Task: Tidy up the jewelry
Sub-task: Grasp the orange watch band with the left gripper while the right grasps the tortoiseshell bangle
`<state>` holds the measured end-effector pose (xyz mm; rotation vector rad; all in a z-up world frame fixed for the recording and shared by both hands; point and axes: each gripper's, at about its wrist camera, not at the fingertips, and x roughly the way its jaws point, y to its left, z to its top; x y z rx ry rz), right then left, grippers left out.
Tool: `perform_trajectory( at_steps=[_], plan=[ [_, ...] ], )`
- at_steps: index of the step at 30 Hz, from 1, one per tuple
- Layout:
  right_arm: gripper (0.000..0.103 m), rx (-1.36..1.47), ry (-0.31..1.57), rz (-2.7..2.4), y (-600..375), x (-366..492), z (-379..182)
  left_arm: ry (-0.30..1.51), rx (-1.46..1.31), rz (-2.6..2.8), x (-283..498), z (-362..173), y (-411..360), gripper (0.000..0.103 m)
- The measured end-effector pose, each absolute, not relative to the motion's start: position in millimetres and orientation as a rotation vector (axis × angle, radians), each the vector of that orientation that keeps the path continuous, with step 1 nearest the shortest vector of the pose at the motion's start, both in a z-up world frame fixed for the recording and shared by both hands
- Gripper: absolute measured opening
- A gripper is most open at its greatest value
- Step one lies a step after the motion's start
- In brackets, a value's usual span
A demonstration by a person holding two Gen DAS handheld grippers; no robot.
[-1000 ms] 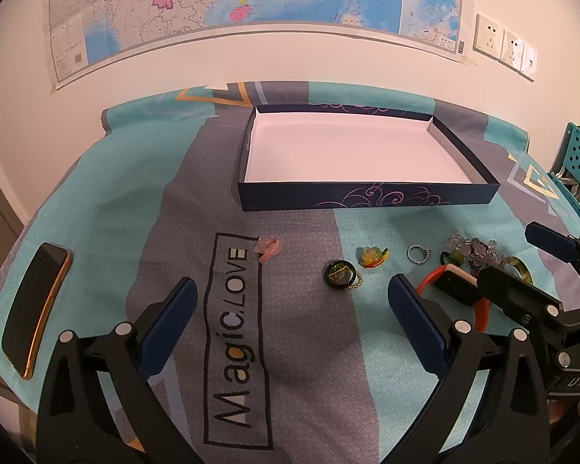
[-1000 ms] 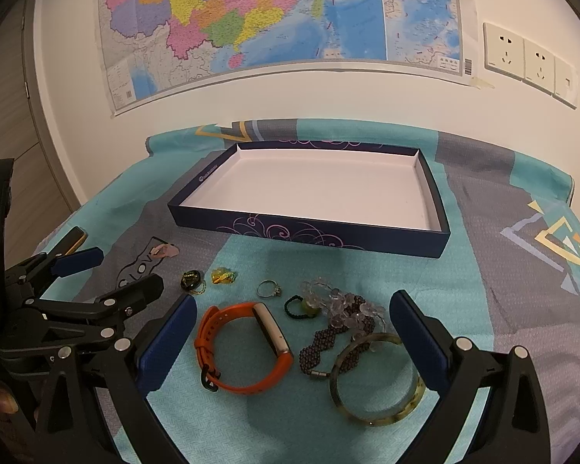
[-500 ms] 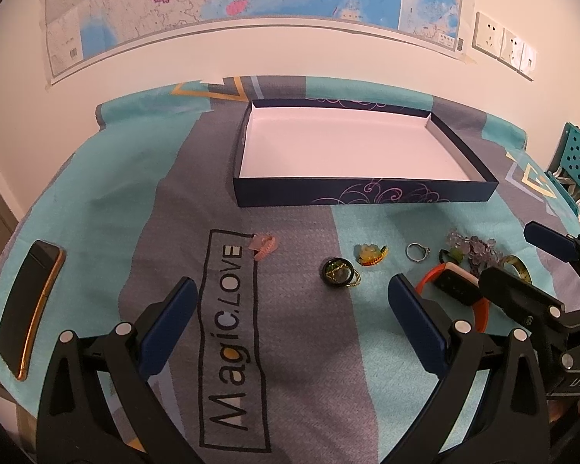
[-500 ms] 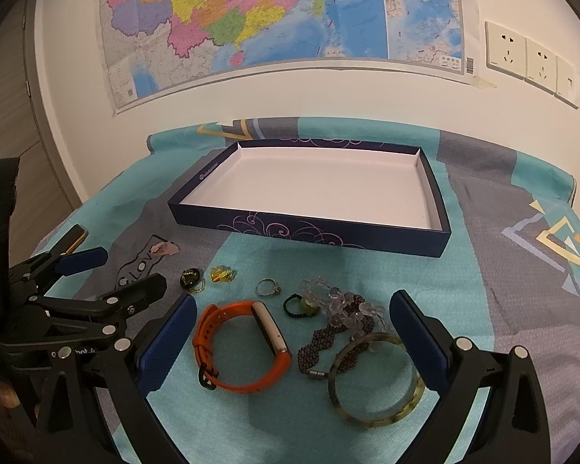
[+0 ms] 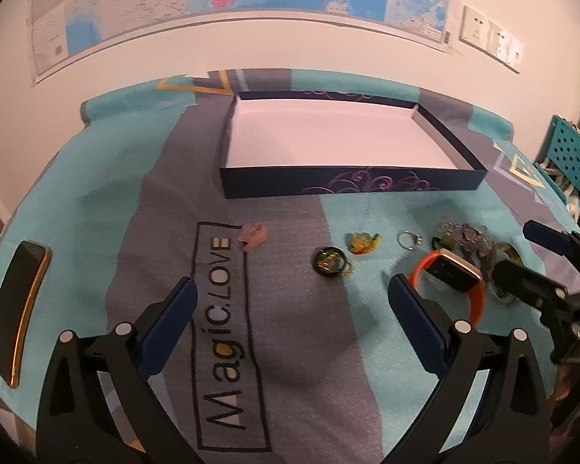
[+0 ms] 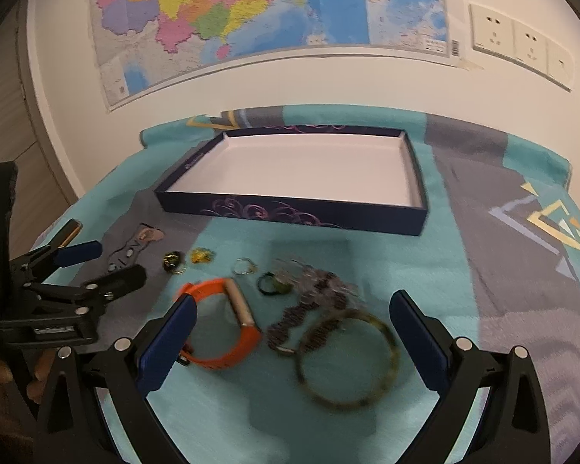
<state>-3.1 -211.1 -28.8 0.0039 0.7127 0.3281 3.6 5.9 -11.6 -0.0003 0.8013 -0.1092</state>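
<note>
Ahead of the right claw (image 6: 290, 332), jaws spread and empty, the orange watch (image 6: 228, 324) and bangle (image 6: 348, 359) lie on the counter, short of the empty box (image 6: 309, 178) likely meant for them. The left claw (image 5: 290, 321) hangs released, nearest the round pendant (image 5: 328, 263).

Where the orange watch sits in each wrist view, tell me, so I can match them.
Left wrist: orange watch at right, beside the right finger.
Right wrist: orange watch lower left of centre, by the left finger.
Shared landmark: the dark blue box behind it.
</note>
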Motion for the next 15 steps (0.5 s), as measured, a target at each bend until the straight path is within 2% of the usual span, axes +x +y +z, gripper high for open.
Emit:
perform_trajectory(
  at_steps=[7, 8, 11, 15],
  plan=[
    [0.096, 0.013, 0.736, 0.284, -239.7, -4.4, -32.6, 0.796, 0.062, -0.223, 0.3, -12.2, -18.4, 0.097],
    [0.095, 0.013, 0.740, 0.281, -242.7, -4.7, -33.4, 0.796, 0.074, -0.234, 0.6, -12.2, -22.1, 0.094],
    [0.088, 0.010, 0.766, 0.272, -253.6, -3.9, -38.8, 0.803, 0.097, -0.288, 4.0, -14.1, -33.2, 0.084],
    [0.074, 0.004, 0.803, 0.271, -261.2, -2.7, -47.7, 0.825, 0.126, -0.329, 11.7, -18.9, -45.2, 0.081]
  ],
)
